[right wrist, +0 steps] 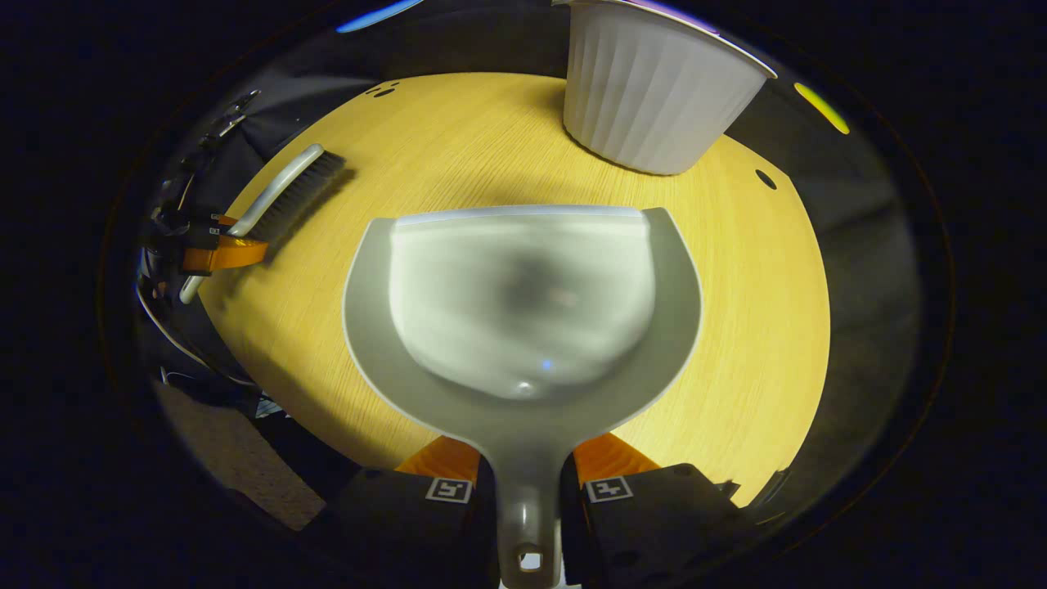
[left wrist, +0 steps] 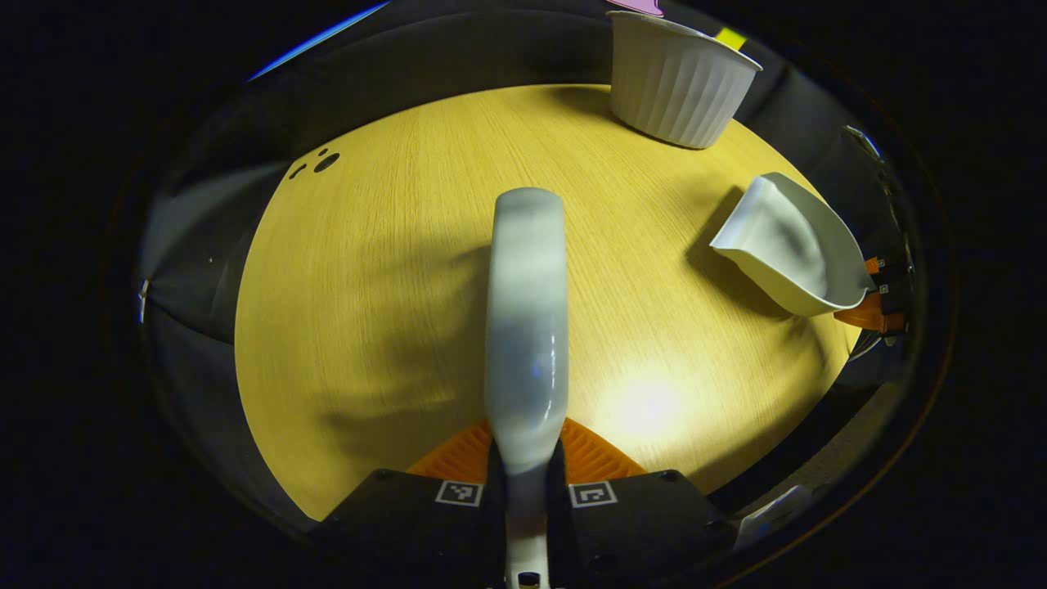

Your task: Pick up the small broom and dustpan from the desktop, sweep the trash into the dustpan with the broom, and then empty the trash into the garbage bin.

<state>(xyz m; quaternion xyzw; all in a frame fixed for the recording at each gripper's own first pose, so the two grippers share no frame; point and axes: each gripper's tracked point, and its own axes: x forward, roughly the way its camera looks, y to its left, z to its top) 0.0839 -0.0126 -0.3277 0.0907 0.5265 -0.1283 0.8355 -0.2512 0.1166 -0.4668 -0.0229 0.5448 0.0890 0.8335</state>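
Note:
My left gripper point(left wrist: 527, 460) is shut on the handle of the small pale broom point(left wrist: 526, 311), which I see from its back, reaching out over the round wooden table point(left wrist: 368, 270). The right gripper view shows that broom point(right wrist: 288, 190) at the left, bristles down on the tabletop. My right gripper point(right wrist: 527, 465) is shut on the handle of the grey dustpan point(right wrist: 523, 303), held low over the table with its mouth toward the bin. From the left gripper view the dustpan point(left wrist: 785, 245) sits at the right. The white ribbed garbage bin point(right wrist: 646, 90) stands on the table's far side.
The bin point(left wrist: 679, 82) stands near the far table edge. Small dark holes point(left wrist: 317, 161) mark the tabletop at the far left, and another hole point(right wrist: 766, 178) lies right of the bin. Beyond the table's near edge I see carpeted floor point(right wrist: 229, 458).

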